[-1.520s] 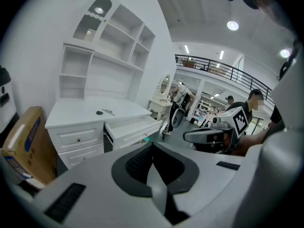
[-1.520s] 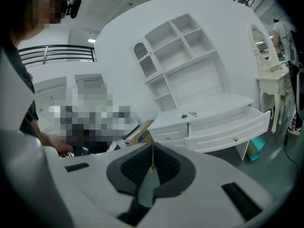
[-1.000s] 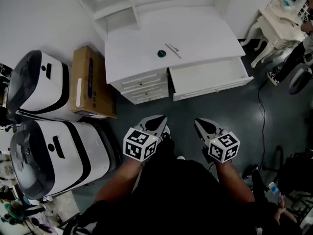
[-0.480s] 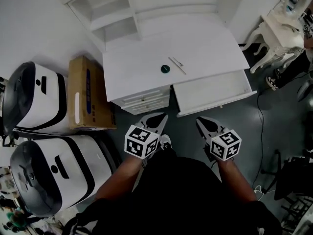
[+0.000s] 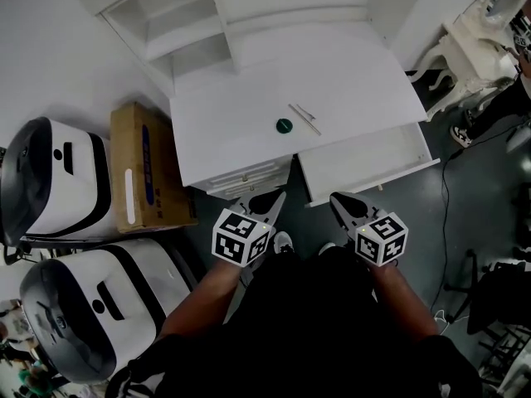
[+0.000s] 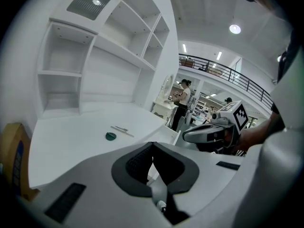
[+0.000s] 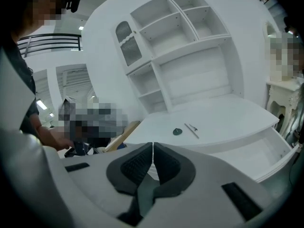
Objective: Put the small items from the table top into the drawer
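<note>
White counter (image 5: 241, 114) and pulled-out drawer (image 5: 365, 157) are seen from above with the clearing job not yet begun: a small green disc (image 5: 284, 125) and a slim grey stick (image 5: 304, 119) just beside it are lying near the counter's near edge, and nothing is seen inside the drawer, which is open at the right just below them. The left tongs (image 5: 274, 197) and right tongs (image 5: 338, 201) are held low in front of the person, short of the counter and well apart from both items, each clenched with nothing between its pads. On that showing the whole task is judged to be left: each item is to be picked up and set in the drawer. A cardboard box (image 5: 141, 168) and two white machines (image 5: 58, 181) on the floor at the left are shown by the head view alone, as is the drawer's bare bottom. The upper compartments of the shelving (image 7: 175, 27) at the counter's far side are shown only by the gripper views, as are a railed gallery (image 6: 223, 70) and ceiling lights beyond.
</note>
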`<state>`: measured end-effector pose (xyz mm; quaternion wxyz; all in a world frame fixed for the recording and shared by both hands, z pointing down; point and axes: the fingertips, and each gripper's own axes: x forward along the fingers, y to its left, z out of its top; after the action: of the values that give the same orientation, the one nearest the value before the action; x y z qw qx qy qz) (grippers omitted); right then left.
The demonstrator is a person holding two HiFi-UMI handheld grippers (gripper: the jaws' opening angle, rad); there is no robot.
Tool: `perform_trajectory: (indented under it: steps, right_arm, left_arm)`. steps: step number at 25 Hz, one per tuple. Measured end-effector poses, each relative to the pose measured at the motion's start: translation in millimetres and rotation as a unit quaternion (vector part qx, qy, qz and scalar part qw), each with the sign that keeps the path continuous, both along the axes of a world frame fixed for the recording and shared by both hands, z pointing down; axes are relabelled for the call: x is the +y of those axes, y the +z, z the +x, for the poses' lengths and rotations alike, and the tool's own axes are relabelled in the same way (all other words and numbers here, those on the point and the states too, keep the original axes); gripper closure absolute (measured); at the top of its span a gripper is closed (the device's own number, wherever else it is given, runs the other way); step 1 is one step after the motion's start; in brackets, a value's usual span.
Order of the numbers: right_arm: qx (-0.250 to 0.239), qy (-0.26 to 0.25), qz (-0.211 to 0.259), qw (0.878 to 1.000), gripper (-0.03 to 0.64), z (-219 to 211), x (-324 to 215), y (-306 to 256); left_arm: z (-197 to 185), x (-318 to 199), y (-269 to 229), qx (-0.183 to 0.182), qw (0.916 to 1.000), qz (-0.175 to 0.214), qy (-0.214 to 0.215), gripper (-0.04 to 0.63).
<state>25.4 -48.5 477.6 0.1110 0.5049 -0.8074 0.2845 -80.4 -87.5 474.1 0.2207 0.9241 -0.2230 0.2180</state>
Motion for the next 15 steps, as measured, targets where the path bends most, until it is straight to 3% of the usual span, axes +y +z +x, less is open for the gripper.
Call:
perform_trajectory:
  steps: [7, 15]
  right_arm:
    - [0.009, -0.014, 0.004, 1.0, 0.589, 17, -29, 0]
    - [0.021, -0.06, 0.009, 0.998, 0.589, 55, -72, 2]
  left_arm:
    - [-2, -18, 2, -0.002, 0.9995, 0.005, -0.03, 0.586]
    - [10, -45, 4, -0.009, 0.9943, 0.007, -0.106, 0.586]
